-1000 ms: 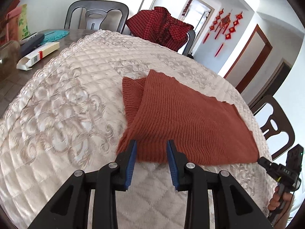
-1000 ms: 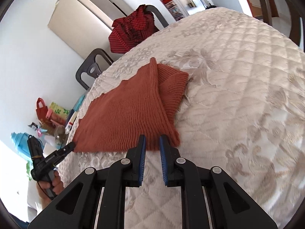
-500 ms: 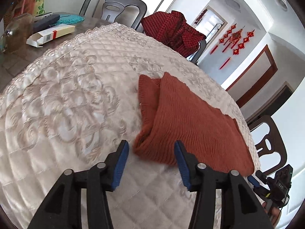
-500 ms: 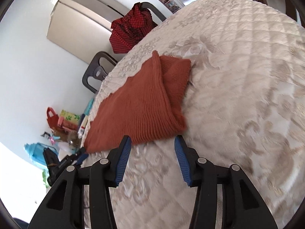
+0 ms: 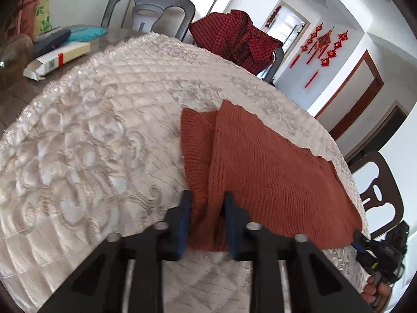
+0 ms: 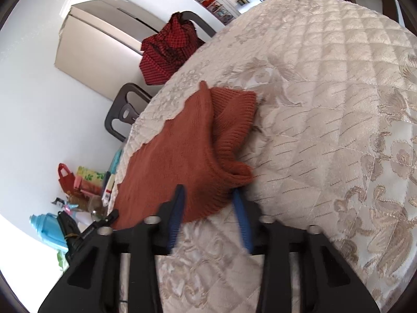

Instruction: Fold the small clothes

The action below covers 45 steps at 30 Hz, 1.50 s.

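The rust-red knitted top [image 5: 260, 172] is laid flat on the cream quilted cloth [image 5: 104, 135] that covers the desk, with one side folded over. Its near corner is seen between the blue pads of the left tool [image 5: 206, 221], which is partly open with knit bunched in the gap, though a firm hold cannot be told. The other near corner [image 6: 208, 195] is seen between the fingers of the right tool [image 6: 208, 221], which is spread wide around the hem.
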Motion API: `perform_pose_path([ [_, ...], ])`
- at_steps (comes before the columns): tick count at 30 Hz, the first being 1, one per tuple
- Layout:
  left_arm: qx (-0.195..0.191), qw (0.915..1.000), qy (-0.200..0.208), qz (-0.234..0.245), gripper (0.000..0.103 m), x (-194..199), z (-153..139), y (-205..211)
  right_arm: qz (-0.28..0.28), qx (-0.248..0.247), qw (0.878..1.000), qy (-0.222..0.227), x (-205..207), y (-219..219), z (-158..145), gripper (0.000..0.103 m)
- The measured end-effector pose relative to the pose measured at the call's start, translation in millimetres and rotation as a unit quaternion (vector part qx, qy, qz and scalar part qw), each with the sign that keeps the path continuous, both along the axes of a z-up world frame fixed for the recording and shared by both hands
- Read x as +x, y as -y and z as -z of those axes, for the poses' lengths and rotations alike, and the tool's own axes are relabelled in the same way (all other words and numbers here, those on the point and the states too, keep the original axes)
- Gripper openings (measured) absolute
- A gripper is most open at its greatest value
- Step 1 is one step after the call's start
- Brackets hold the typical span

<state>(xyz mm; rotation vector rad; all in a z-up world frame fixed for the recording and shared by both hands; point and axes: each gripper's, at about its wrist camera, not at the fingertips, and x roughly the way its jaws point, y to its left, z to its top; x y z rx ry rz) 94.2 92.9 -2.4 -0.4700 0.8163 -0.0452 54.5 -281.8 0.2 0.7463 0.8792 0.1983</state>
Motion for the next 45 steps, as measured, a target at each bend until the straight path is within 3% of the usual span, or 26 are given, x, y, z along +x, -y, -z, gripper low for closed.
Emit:
perform_pose_path([
  [8, -0.013, 0.9997, 0.011, 0.018, 0.017, -14.9, -11.7, -1.0, 0.010, 0.027, 0.999, 0.017, -8.0, 10.1, -3.5, 0.006],
  [13, -0.019, 0.9991, 0.021, 0.033, 0.017, -44.1, -22.2, 1.5, 0.001, 0.021, 0.999, 0.038, -32.2, 11.7, -24.8, 0.005],
  [18, -0.032, 0.9988, 0.002, 0.036, 0.017, -77.3, -17.5, -1.5, -0.004, 0.010, 0.999, 0.032, -63.7, 10.3, -34.3, 0.005],
  [24, -0.033, 0.9987, -0.021, 0.034, 0.017, -101.7, -4.2, -3.1, -0.010, 0.008, 1.000, -0.003, -91.2, 9.2, -21.2, 0.005],
  [26, -0.042, 0.9984, -0.021, 0.032, 0.017, -101.2, 1.2, -5.2, -0.012, -0.002, 1.000, -0.017, -88.4, 10.9, -11.1, 0.006],
  [29, -0.025, 0.9989, -0.017, 0.035, 0.022, -103.0, -4.3, -2.3, -0.015, -0.004, 1.000, -0.020, -82.6, 12.0, 0.0, 0.008],
  [34, 0.045, 0.9984, 0.026, 0.020, 0.031, -109.0, -30.6, -1.8, -0.040, -0.077, 0.996, 0.002, -88.5, 5.7, -25.6, 0.017],
  [37, 0.043, 0.9977, 0.046, 0.025, 0.033, -98.2, -40.1, 0.2, -0.032, -0.118, 0.992, 0.034, -90.9, 6.0, -42.2, 0.018],
  [42, 0.044, 0.9931, 0.068, 0.084, 0.033, -77.6, -41.6, 30.6, -0.069, -0.137, 0.985, 0.080, -76.3, -16.6, -50.8, 0.018],
  [45, 0.057, 0.9936, 0.034, 0.091, 0.033, -57.5, -21.3, 40.3, -0.095, -0.156, 0.980, 0.073, -56.4, -31.7, -37.9, 0.018],
])
